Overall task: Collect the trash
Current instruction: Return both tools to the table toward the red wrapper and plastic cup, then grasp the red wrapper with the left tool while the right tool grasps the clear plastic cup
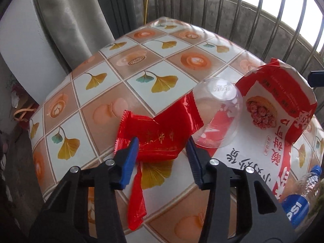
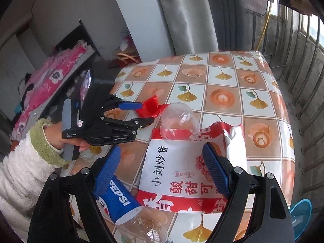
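**Left jaws straddle the red wrapper**

Your left hand-held gripper [image 1: 162,147] straddles the crumpled red wrapper [image 1: 156,135] near the counter's [image 1: 125,77] near edge, jaws half-closed, not pinching, ready to lift it. Your right hand-held gripper [image 2: 160,158] hangs wide and empty above the snack bag [image 2: 182,174] and Pepsi bottle [image 2: 125,204].

I am seeing a table [image 2: 261,85] wearing a glossy ginkgo-leaf cloth, a grey curtain [image 2: 182,14] hanging behind it, window bars [image 1: 253,10] letting daylight in, and pink floral bedding [image 2: 46,81] lying off to one side.
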Demonstrator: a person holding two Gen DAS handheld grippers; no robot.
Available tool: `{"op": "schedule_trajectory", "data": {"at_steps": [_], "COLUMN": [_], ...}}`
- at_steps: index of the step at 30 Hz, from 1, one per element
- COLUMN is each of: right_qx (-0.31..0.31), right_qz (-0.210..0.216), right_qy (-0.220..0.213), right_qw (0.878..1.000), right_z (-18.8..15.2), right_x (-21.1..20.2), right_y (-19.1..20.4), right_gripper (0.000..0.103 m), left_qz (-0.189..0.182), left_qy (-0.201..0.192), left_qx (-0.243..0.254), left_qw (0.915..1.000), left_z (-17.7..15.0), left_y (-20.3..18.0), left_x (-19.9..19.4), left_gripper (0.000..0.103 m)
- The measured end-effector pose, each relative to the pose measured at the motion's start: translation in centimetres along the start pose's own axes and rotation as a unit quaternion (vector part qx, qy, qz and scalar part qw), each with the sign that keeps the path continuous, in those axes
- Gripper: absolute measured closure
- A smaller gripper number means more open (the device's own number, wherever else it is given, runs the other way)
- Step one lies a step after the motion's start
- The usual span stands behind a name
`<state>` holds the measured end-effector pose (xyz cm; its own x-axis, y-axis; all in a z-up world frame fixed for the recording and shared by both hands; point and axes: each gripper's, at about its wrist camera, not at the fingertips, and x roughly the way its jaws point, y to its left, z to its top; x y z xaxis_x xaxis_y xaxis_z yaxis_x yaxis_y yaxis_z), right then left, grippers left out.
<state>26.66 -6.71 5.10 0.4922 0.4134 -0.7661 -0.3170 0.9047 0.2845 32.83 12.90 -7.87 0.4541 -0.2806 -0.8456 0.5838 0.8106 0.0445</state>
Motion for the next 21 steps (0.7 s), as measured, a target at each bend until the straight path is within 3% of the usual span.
{"op": "schedule_trajectory", "data": {"at_steps": [5, 9, 11, 17, 21], "right_qx": [-0.010, -0.018, -0.018, -0.010, -0.050], "right_qz": [-0.017, -0.034, -0.051, -0.099, -0.126], "right_qy": [0.034, 0.039, 0.036, 0.025, 0.006], "right_qw": [0.999, 0.998, 0.998, 0.995, 0.991], "right_z": [1.3, 2.2, 2.7, 4.3, 4.6], "right_x": [3.6, 6.0, 7.0, 9.3, 9.9], "right_y": [0.6, 0.8, 0.6, -0.3, 1.1], "right_gripper": [0.022, 0.022, 0.022, 0.022, 0.022], "left_qz": [-0.023, -0.038, -0.043, -0.062, -0.067], "left_qy": [0.003, -0.005, -0.003, -0.015, -0.020], "left_qx": [-0.015, -0.036, -0.048, -0.079, -0.098], "left_qw": [0.9996, 0.9986, 0.9979, 0.9948, 0.9927], "left_z": [-0.2, -0.4, -0.4, -0.9, -1.4], "left_y": [0.7, 1.4, 1.8, 2.6, 3.1], "left_x": [1.2, 1.6, 1.8, 1.7, 1.5], "left_gripper": [0.076, 0.084, 0.093, 0.101, 0.103]}}
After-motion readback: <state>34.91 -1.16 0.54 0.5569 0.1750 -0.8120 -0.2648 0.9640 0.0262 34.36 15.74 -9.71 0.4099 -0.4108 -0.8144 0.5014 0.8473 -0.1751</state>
